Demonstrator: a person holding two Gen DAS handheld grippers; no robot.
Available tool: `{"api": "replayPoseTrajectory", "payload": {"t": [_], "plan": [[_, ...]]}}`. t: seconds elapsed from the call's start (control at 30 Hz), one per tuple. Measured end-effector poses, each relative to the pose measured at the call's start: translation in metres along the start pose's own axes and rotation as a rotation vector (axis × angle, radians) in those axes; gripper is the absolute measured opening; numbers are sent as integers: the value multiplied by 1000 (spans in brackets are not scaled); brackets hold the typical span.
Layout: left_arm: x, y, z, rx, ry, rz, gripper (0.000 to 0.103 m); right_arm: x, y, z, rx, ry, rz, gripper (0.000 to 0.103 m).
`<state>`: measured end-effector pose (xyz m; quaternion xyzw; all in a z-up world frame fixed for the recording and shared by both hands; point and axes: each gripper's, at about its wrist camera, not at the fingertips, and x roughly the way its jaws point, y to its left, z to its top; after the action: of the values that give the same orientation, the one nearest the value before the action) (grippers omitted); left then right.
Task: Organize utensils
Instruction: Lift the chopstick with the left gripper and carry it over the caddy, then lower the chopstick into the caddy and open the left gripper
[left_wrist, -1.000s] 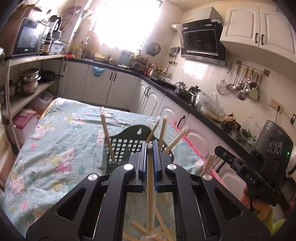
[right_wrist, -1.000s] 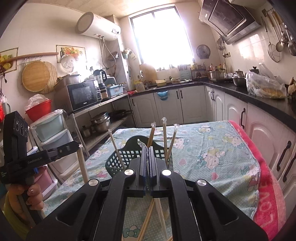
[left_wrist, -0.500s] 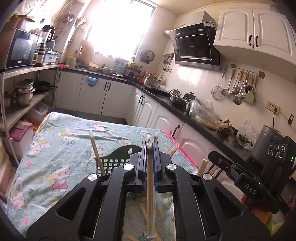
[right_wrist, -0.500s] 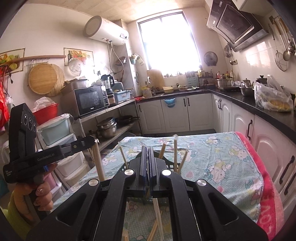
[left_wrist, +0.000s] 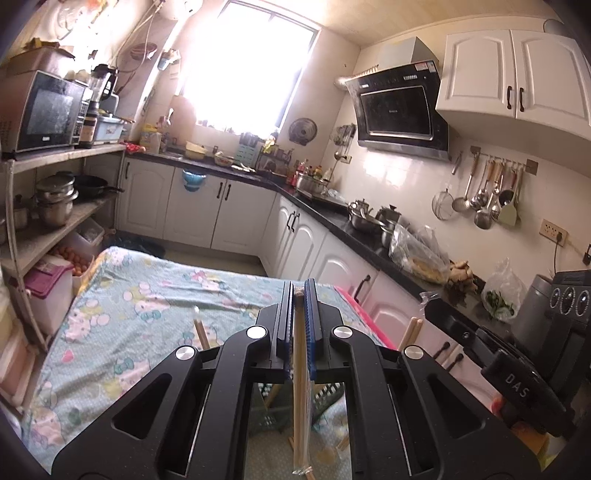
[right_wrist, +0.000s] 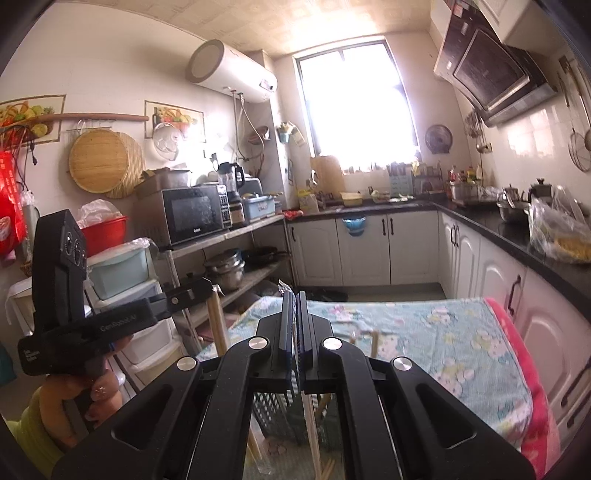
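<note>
Kitchen table (left_wrist: 122, 332), left gripper (left_wrist: 299, 295) clamping wrapped chopsticks (left_wrist: 298, 406), right gripper (right_wrist: 294, 306) pinching chopstick (right_wrist: 310, 424)

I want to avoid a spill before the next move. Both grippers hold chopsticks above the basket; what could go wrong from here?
1. The left gripper pinches its wrapped chopsticks near the top, so the long free end could swing and miss the green basket.
2. The right gripper holds its chopstick close by; the two grippers could collide.
3. Chopsticks already standing in the basket, like this one, could be knocked.

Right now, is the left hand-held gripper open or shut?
Shut: the left hand-held gripper clamps a wrapped chopstick between its nearly closed jaws.
</note>
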<state>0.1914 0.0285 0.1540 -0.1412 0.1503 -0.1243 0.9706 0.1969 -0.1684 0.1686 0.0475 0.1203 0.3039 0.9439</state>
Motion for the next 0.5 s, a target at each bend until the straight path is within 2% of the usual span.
{"api": "replayPoseTrajectory", "payload": {"t": [0.33,0.5], "plan": [[2,7,32,10,-58,35,3,14,9,31,-31,-58,18,2],[3,11,43,27,-99,75,3,22,11,42,-42,-80,21,2]]}}
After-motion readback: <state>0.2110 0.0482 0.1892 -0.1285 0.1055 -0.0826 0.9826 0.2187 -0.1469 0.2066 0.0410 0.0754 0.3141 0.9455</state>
